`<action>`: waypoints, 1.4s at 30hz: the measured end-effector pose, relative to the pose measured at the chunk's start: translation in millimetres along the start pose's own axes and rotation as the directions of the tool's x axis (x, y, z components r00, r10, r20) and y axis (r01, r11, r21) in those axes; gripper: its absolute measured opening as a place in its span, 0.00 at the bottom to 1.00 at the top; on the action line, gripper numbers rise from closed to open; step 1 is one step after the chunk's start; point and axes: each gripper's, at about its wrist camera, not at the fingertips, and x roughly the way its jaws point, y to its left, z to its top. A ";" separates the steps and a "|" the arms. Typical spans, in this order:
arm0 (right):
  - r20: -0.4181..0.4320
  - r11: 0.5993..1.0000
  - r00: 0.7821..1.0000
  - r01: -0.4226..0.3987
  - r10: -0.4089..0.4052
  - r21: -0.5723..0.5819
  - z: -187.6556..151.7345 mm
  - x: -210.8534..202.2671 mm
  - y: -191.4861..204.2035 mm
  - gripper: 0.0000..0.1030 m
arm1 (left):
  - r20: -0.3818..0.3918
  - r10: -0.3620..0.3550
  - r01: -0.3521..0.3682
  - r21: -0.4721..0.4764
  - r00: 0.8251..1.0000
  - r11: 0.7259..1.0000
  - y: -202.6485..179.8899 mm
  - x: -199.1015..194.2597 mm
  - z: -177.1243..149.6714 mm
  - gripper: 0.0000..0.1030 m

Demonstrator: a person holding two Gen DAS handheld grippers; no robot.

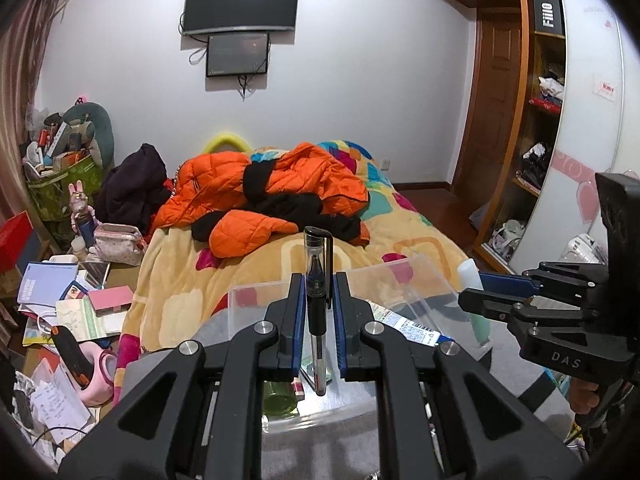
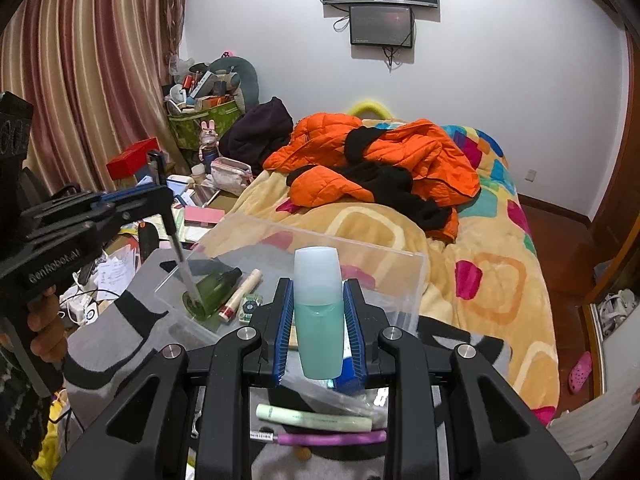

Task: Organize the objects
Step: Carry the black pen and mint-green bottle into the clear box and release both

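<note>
My left gripper (image 1: 318, 284) is shut on a black pen (image 1: 317, 300) with a clear barrel, held upright over a clear plastic box (image 1: 424, 276) on the bed. In the right wrist view the left gripper (image 2: 166, 200) holds the pen (image 2: 184, 272) with its tip down in the box (image 2: 304, 240), above a green bottle (image 2: 210, 292). My right gripper (image 2: 319, 312) is shut on a teal bottle (image 2: 319, 312) with a frosted white cap, at the box's near edge. The box also holds a cream tube (image 2: 240, 296) and a small patterned packet (image 2: 249, 307).
An orange jacket (image 2: 380, 164) and black clothes lie on the patterned blanket (image 2: 496, 280). A light-green tube (image 2: 316, 417) and a purple item (image 2: 332, 437) lie below my right gripper. A cluttered side table (image 1: 76, 312) stands left of the bed. A wardrobe (image 1: 540, 120) is at the right.
</note>
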 end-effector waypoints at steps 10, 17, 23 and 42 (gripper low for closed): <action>-0.064 1.000 0.998 -0.018 0.018 0.000 -0.5 42.6 5.6 0.22 | -0.116 -0.023 0.020 -0.024 0.993 1.000 4.5 42.0 -11.6 0.12; -0.134 0.999 0.991 -0.026 0.023 -0.021 -8.6 71.5 12.6 0.22 | -0.196 -0.062 0.053 -0.052 0.979 0.997 6.7 66.7 -23.3 0.12; -0.165 0.999 0.986 -0.035 0.030 -0.024 -10.5 87.8 16.4 0.22 | -0.232 -0.070 0.055 -0.070 0.970 0.996 10.5 82.6 -27.1 0.12; -0.226 0.996 0.971 -0.085 0.079 -0.019 -20.3 112.7 23.7 0.22 | -0.301 0.017 -0.024 -0.020 0.953 1.000 17.5 110.7 -48.5 0.12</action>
